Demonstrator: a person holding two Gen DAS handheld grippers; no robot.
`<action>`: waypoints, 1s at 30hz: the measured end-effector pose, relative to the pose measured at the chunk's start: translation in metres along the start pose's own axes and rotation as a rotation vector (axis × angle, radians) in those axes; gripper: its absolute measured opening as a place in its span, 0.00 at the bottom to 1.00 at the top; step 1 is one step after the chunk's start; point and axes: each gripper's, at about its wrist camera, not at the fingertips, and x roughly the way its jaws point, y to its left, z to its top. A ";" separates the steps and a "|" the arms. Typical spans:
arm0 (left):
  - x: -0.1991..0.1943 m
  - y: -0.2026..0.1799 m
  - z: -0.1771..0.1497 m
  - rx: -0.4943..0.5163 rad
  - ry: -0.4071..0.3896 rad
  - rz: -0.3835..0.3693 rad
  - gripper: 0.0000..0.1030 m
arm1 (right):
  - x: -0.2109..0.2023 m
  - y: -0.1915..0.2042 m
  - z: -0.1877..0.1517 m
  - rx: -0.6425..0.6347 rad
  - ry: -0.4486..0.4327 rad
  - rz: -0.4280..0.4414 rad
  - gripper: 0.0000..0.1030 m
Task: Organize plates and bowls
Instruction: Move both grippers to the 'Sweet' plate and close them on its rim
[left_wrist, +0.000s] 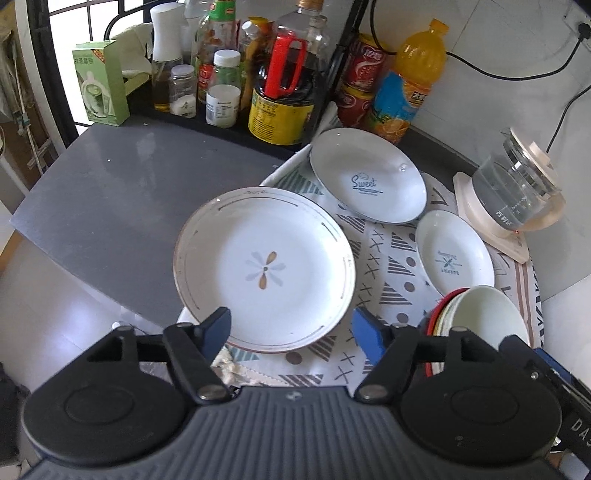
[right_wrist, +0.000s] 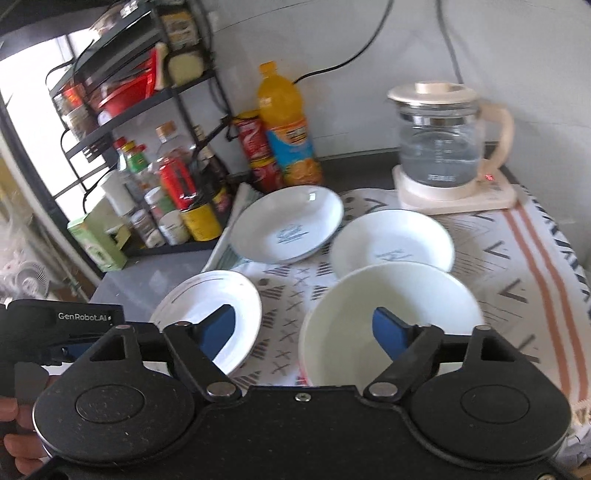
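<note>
L gripper (left_wrist: 290, 330) jaws apart, nothing clamped; blue pads either side of near edge of flower plate (left_wrist: 264, 271), not touching it as far as visible; flower plate flat, half on grey counter (left_wrist: 110, 206), half on patterned cloth (left_wrist: 384, 280), w/ a crumpled rag (left_wrist: 231, 369) under its near edge; R gripper (right_wrist: 304, 332) jaws apart too, nothing between pads; its L pad seen over flower plate, its R pad seen over inside of white bowl (right_wrist: 391, 321), contact w/ bowl not clear; white bowl upright on cloth, near R edge in L wrist view, sitting in a stack w/ red-rimmed bowl (left_wrist: 437, 314) beneath; Sweet plate (left_wrist: 367, 175) at back of cloth, just in front of orange bottle (left_wrist: 410, 77) & red cans (left_wrist: 364, 79); small plate (left_wrist: 454, 253) between Sweet plate and bowl stack, apart from both; glass kettle (right_wrist: 445, 147) on cream base at back R corner of cloth, red light on base; rack (right_wrist: 122, 99) at L back w/ oil bottle (left_wrist: 288, 74), spice jars (left_wrist: 221, 103), green box (left_wrist: 99, 85); a hand (right_wrist: 18, 435) visible at lower L of R wrist view, on black GenRobot.AI handle; R wrist view somewhat blurred.
</note>
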 end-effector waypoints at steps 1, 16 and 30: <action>0.001 0.003 0.001 0.000 0.001 0.006 0.71 | 0.003 0.003 0.001 -0.009 0.004 0.005 0.82; 0.031 0.022 0.037 -0.045 0.025 0.029 0.80 | 0.049 0.035 0.026 -0.071 0.030 -0.025 1.00; 0.069 0.010 0.109 -0.071 -0.001 -0.050 0.81 | 0.093 0.027 0.074 -0.022 0.000 -0.128 0.99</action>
